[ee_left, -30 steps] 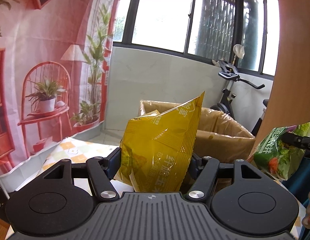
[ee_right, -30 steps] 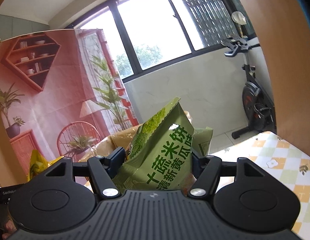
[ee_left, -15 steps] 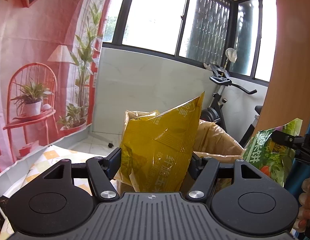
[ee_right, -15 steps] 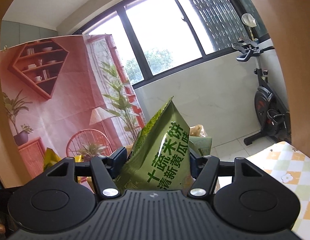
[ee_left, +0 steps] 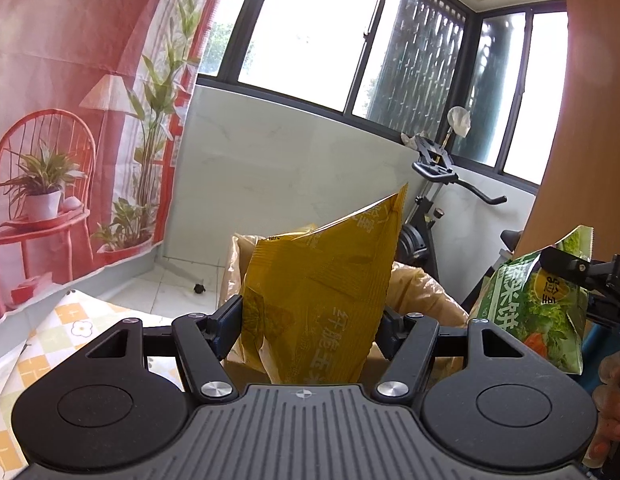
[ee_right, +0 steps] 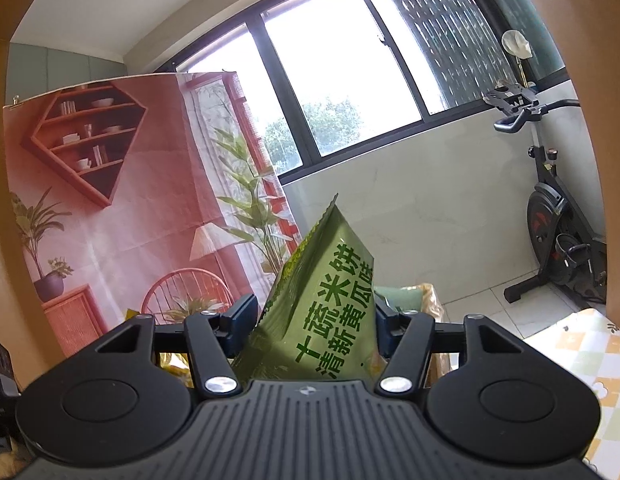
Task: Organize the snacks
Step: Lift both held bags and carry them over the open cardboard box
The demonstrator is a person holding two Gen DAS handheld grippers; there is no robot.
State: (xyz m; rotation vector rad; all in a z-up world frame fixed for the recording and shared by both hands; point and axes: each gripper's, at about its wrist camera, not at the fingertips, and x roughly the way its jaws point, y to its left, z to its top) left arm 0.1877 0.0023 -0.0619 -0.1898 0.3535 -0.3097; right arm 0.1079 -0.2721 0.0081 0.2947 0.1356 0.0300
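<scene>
Ahead of me, bright daylight pours through dark-framed windows [ee_left: 310, 32] set above a pale marble-like wall [ee_left: 294, 176], with light floor tiles [ee_left: 178, 284] below. On my left hangs a pink printed backdrop [ee_left: 70, 80] showing a chair, lamp and potted plants. An exercise bike [ee_right: 550, 216] stands by the wall to my right, and a checked cloth covers the worktop [ee_left: 42, 344].

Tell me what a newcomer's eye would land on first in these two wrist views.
First, the yellow snack bag standing upright, pinched in the left gripper, with the open cardboard box right behind it. Next, the green snack bag, on which the right gripper has just been closing its jaws. Behind both hang a pink printed backdrop and bright windows.
</scene>
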